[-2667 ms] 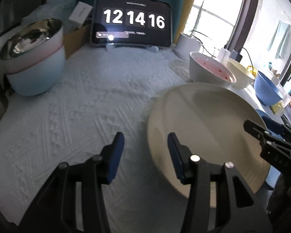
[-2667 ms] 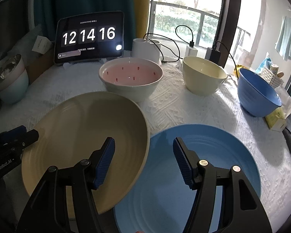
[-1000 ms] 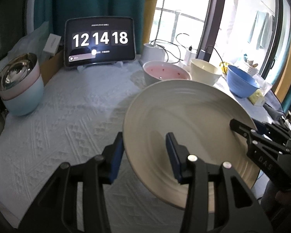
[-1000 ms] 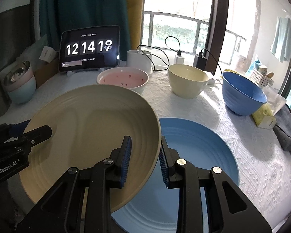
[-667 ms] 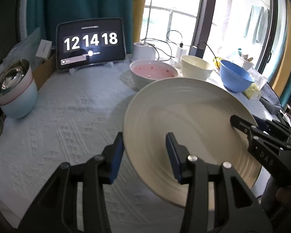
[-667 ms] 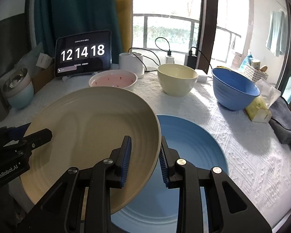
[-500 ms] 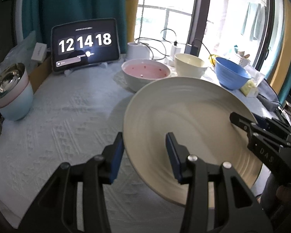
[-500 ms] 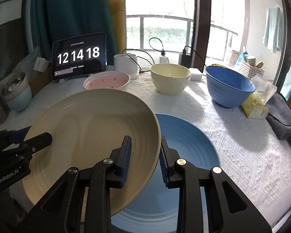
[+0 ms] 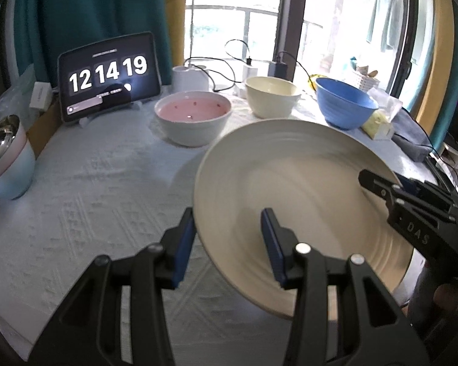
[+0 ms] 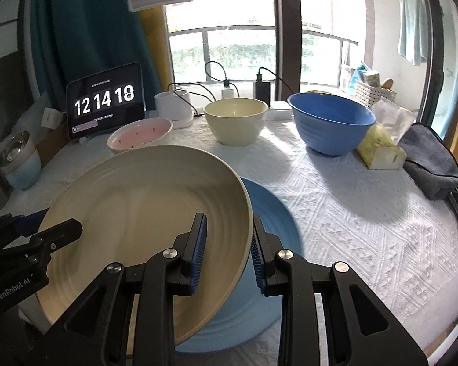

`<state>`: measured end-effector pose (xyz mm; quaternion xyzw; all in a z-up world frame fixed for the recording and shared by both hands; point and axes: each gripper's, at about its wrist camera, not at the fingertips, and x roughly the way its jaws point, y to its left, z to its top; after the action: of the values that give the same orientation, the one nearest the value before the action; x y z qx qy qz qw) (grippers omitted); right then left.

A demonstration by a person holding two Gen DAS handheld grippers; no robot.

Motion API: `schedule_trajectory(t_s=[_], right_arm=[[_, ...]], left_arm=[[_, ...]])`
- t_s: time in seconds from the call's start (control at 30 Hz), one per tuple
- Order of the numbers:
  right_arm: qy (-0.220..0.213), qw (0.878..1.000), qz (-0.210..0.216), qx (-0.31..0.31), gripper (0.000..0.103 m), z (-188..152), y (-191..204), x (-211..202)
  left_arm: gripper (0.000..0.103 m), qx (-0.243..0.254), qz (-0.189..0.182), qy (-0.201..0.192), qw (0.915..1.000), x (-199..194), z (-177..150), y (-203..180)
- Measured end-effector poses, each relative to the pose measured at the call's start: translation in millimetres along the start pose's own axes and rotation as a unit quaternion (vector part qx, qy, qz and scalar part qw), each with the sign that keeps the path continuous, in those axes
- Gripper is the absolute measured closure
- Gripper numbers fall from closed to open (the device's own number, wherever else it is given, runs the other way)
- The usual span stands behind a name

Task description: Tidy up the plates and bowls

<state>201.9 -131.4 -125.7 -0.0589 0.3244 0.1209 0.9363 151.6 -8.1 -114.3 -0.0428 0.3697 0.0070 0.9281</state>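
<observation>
A large cream plate (image 9: 290, 189) hangs tilted above the white cloth, held at two sides. My left gripper (image 9: 227, 244) is shut on its near left rim, one pad outside and one inside. My right gripper (image 10: 226, 251) is shut on the plate's (image 10: 143, 213) right rim. Under that rim lies a blue plate (image 10: 271, 219), partly covered. Three bowls stand in a row behind: pink (image 9: 194, 116), cream (image 9: 271, 94) and blue (image 9: 343, 100). A stack of bowls (image 9: 6, 158) with a steel one on top stands far left.
A tablet clock (image 9: 110, 76) and a white lamp base (image 9: 189, 76) with cables stand at the back. A yellow packet (image 10: 378, 146) and a grey cloth (image 10: 430, 158) lie at the right. The table's front edge runs just below the grippers.
Both grippers, open around the resting plate at first, closed on it and lifted it. Over the last second they carried it rightward, so it covers more of the blue plate.
</observation>
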Motion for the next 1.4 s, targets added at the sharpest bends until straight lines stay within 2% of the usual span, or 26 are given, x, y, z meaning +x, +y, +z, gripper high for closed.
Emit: schedule_trajectory(t_s=[0.63, 0.87, 1.0, 1.4], right_arm=[[0.003, 0.999, -0.007, 0.053, 0.073, -13.0, -48.9, -3.8], [0.006, 0.998, -0.009, 0.065, 0.073, -14.8, -58.3, -1.5], [-0.003, 0.998, -0.012, 0.065, 0.073, -11.7, -60.9, -3.4], [0.012, 0.997, -0.025, 0.077, 0.072, -15.0, -72.2, 5.4]], left_arm=[[0.057, 0.036, -0.006, 0.037, 0.9987, 23.6, -1.5, -46.1], [0.057, 0.046, 0.005, 0.061, 0.9971, 33.7, -2.3, -52.5], [0.057, 0.049, 0.006, 0.059, 0.9971, 34.0, -1.6, -53.5], [0.056, 0.04, 0.016, 0.052, 0.9977, 38.3, 2.1, -48.0]])
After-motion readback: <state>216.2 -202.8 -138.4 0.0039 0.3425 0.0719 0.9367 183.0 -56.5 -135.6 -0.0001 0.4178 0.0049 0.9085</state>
